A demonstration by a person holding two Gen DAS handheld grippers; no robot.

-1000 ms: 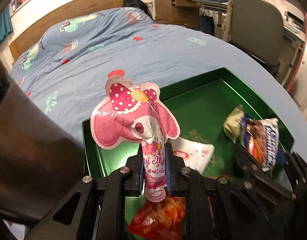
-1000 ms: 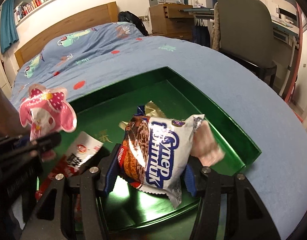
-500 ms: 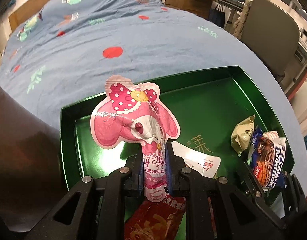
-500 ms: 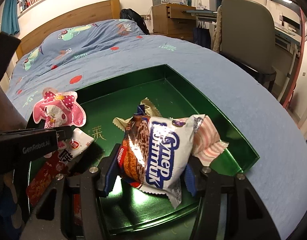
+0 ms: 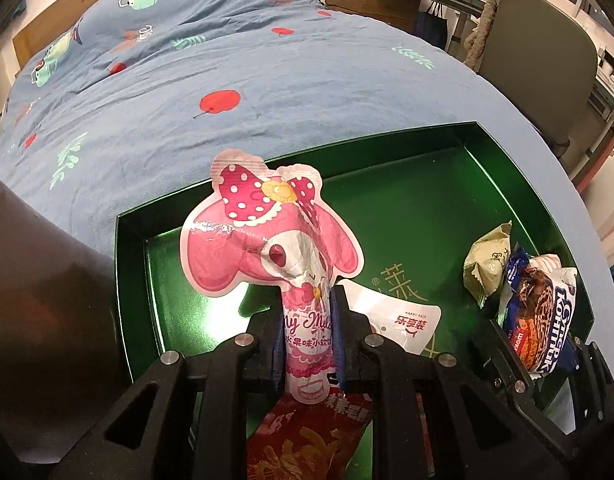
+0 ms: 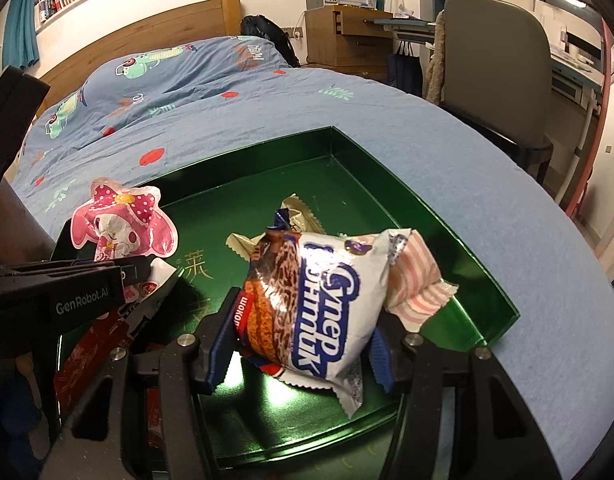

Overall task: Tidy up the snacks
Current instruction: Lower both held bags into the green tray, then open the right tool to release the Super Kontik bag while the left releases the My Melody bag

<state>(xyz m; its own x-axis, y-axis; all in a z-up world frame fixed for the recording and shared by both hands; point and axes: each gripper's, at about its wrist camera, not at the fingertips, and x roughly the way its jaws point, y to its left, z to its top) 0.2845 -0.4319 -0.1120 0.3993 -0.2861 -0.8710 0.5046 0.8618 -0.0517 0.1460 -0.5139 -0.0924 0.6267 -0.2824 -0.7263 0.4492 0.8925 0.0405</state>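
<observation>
My left gripper is shut on a pink My Melody candy pouch and holds it upright over the left part of the green tray; the pouch also shows in the right wrist view. My right gripper is shut on a white and blue cookie pack, held over the tray's right part; the pack also shows in the left wrist view.
In the tray lie a white packet, a red snack bag, a gold-wrapped snack and a pink striped packet. The tray sits on a blue bedspread. A chair stands to the right.
The left gripper has moved back and up with the pouch, so more of the tray shows. The right gripper has hardly moved with the cookie pack.
</observation>
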